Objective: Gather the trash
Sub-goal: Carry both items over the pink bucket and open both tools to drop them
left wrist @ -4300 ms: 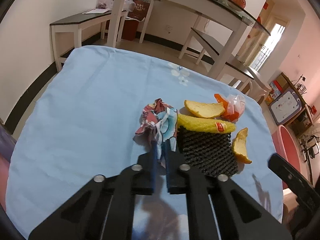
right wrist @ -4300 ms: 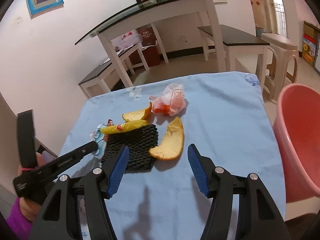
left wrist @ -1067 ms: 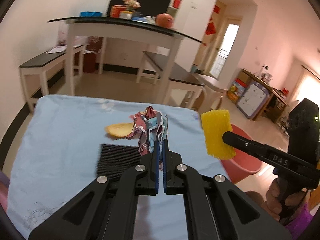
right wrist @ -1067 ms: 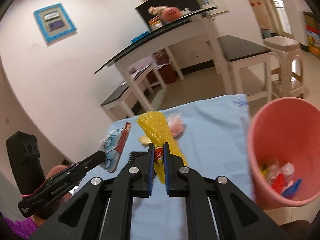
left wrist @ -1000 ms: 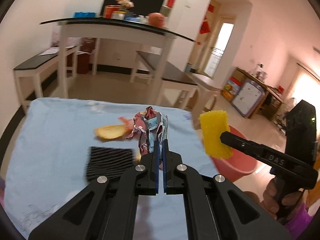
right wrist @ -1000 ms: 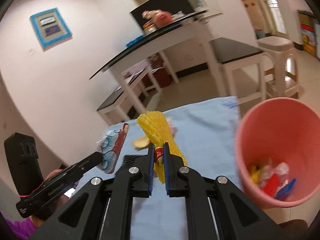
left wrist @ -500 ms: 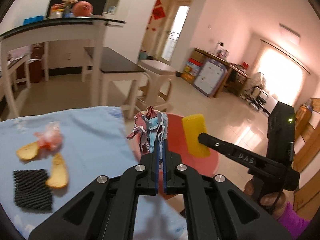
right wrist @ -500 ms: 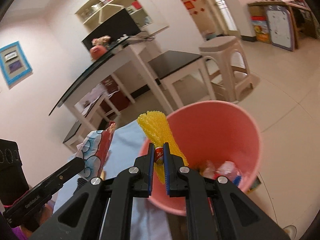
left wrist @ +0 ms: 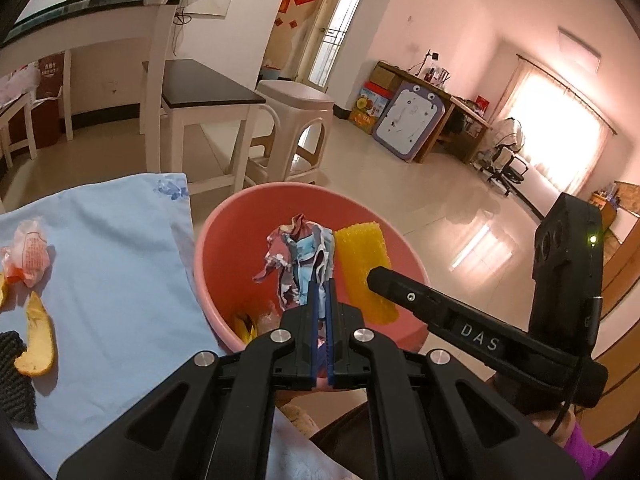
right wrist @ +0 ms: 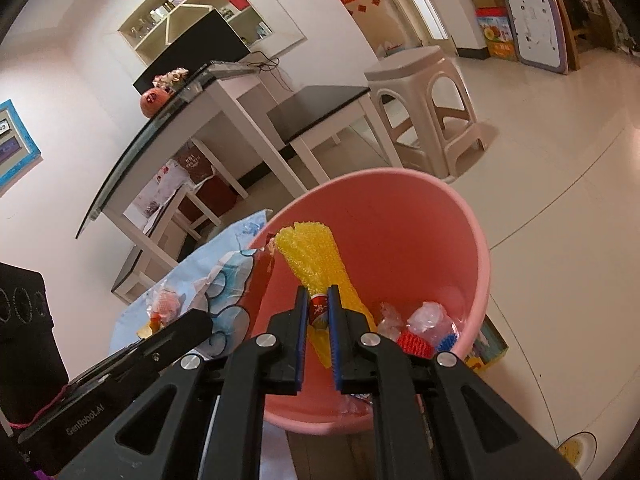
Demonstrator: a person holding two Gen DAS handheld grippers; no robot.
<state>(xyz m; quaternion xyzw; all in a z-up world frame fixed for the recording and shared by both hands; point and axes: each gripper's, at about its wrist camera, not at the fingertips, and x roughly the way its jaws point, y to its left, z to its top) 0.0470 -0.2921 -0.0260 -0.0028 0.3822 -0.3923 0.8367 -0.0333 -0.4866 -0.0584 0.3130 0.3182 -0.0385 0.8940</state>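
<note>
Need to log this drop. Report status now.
Left claw shut on crumpled wrapper, over pink bin. Right claw opening, yellow foam net between its pads, above the bin. Nothing in the way.

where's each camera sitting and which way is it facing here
Left wrist: rides the left hand-held gripper, looking forward and down into the round pink plastic bin; its fingers pinch the crumpled printed wrapper; the right hand-held gripper crosses the view.
Right wrist: on the right hand-held gripper, facing down into that bin; its jaws, opening, have the yellow foam net sleeve between them; the other gripper shows lower left.
Shared: bin, wrapper, sleeve, blue tablecloth.
</note>
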